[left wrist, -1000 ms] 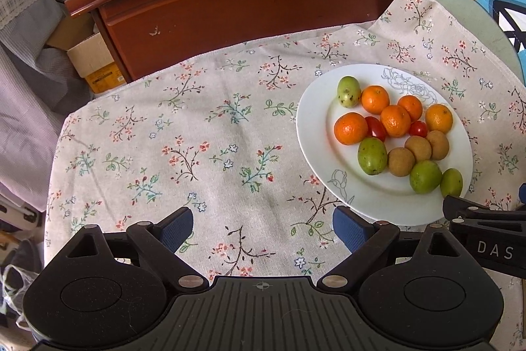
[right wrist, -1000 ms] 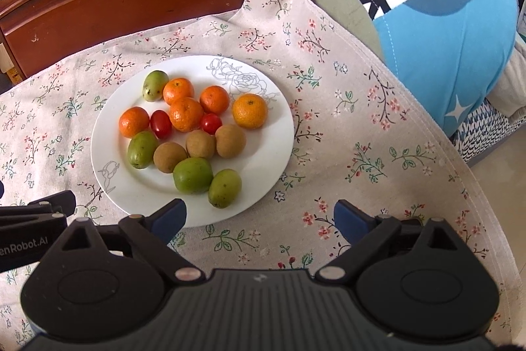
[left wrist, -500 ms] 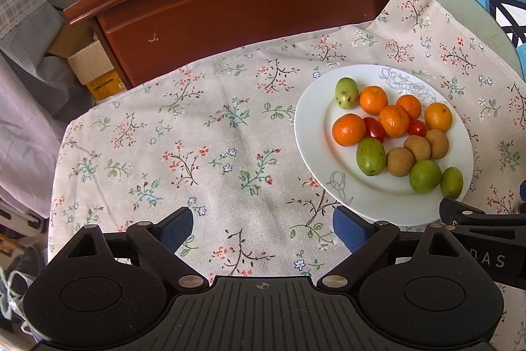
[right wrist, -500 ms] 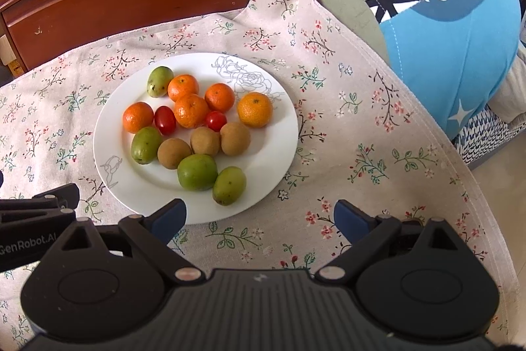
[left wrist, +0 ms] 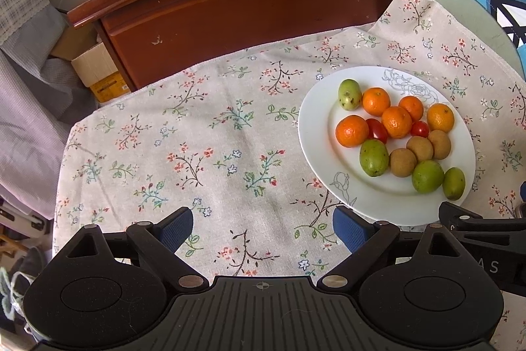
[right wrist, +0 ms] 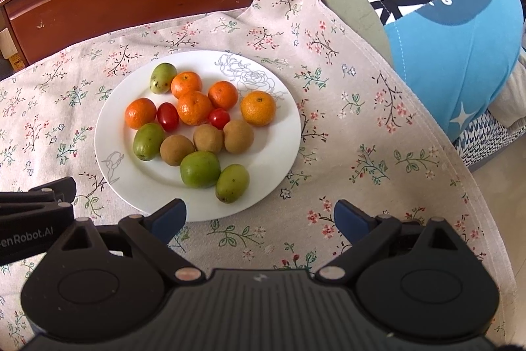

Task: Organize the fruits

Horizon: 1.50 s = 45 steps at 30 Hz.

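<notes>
Fruits (right wrist: pixel 197 124) lie grouped on a white plate (right wrist: pixel 282 134) on the table, which a floral cloth (left wrist: pixel 197 153) covers: five oranges, two red tomatoes, three brown kiwis and four green fruits. The left claw (left wrist: pixel 263 227) stands wide open and empty above bare cloth, with the plate at its 2 o'clock. The right claw (right wrist: pixel 259 214) is also wide open and holds nothing; its left pad sits over the plate's near rim. A wooden cabinet (left wrist: pixel 250 5) stands at 12 o'clock beyond the table.
</notes>
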Each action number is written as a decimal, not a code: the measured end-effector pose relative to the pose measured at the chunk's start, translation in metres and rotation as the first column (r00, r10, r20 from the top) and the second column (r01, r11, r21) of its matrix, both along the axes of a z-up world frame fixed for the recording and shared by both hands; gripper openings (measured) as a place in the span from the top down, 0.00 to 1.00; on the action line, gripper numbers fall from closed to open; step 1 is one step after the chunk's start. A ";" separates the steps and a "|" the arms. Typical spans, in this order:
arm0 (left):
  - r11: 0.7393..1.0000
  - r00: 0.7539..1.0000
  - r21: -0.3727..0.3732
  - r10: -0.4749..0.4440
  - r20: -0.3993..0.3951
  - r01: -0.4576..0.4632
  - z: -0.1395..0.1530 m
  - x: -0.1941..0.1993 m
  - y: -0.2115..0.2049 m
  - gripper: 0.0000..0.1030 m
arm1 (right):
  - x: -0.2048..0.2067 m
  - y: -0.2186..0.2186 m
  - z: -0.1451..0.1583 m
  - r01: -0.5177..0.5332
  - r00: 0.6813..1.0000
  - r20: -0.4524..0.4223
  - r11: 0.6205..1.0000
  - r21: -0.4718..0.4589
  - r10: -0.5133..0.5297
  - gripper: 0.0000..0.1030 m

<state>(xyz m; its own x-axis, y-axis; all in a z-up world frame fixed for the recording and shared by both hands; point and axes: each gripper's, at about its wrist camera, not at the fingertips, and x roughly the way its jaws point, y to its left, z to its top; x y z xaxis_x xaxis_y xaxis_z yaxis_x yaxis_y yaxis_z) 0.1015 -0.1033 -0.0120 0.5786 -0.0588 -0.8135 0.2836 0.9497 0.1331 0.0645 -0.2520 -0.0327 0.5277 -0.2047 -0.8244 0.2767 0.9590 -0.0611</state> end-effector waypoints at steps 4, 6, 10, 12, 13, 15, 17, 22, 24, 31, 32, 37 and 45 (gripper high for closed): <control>1.000 1.000 0.005 0.000 0.002 0.000 0.001 -0.001 0.001 0.09 | 0.000 0.001 0.001 -0.006 1.000 0.001 1.000 -0.009 0.006 0.07; 1.000 1.000 0.009 0.001 0.002 -0.001 0.002 -0.002 0.002 0.09 | -0.001 0.002 0.001 -0.010 1.000 0.003 1.000 -0.012 0.010 0.07; 1.000 1.000 0.030 -0.004 0.013 0.004 0.003 -0.005 0.004 0.09 | -0.003 0.005 0.001 -0.015 1.000 -0.001 1.000 -0.011 0.015 0.07; 0.999 1.000 0.041 -0.008 0.018 0.007 0.003 -0.009 0.006 0.09 | -0.005 0.007 0.001 -0.024 1.000 -0.003 1.000 -0.012 0.024 0.07; 0.999 1.000 0.046 -0.008 0.019 0.007 0.003 -0.011 0.008 0.09 | -0.006 0.009 0.000 -0.028 1.000 -0.004 1.000 -0.014 0.028 0.07; 0.999 1.000 0.053 -0.007 0.019 0.006 0.003 -0.016 0.010 0.09 | -0.009 0.012 0.000 -0.034 0.999 -0.007 0.999 -0.018 0.034 0.07; 0.998 1.000 0.059 -0.007 0.020 0.006 0.002 -0.021 0.013 0.09 | -0.013 0.015 -0.001 -0.037 0.999 -0.008 0.999 -0.019 0.036 0.07; 0.998 1.000 0.057 0.004 0.008 -0.005 -0.002 -0.041 0.025 0.09 | -0.031 0.021 -0.008 -0.023 1.000 -0.016 1.000 0.016 0.023 0.07; 0.998 1.000 0.061 0.004 0.010 -0.004 -0.003 -0.050 0.029 0.09 | -0.041 0.026 -0.012 -0.022 1.000 -0.015 0.999 0.030 0.023 0.07; 0.997 1.000 0.082 0.011 -0.007 -0.010 -0.012 -0.086 0.047 0.09 | -0.075 0.044 -0.026 -0.028 0.999 -0.042 0.997 0.072 0.031 0.07; 0.997 1.000 0.081 0.010 -0.008 -0.009 -0.012 -0.091 0.050 0.09 | -0.079 0.045 -0.027 -0.025 0.998 -0.049 0.996 0.080 0.029 0.07; 0.998 1.000 0.070 0.007 0.008 -0.008 -0.008 -0.108 0.063 0.09 | -0.097 0.050 -0.018 -0.019 0.999 -0.040 0.994 0.112 0.024 0.07; 0.998 0.999 0.050 0.041 0.021 -0.042 0.000 -0.116 0.084 0.09 | -0.118 0.063 -0.011 0.029 0.999 -0.049 0.978 0.208 -0.019 0.06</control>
<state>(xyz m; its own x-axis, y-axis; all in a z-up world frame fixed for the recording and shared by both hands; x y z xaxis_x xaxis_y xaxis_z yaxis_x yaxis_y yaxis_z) -0.0148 -0.0196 -0.0124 0.5959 0.0062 -0.8030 0.2407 0.9526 0.1860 -0.0534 -0.1890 -0.0442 0.4845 -0.0377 -0.8740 0.3010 0.9453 0.1261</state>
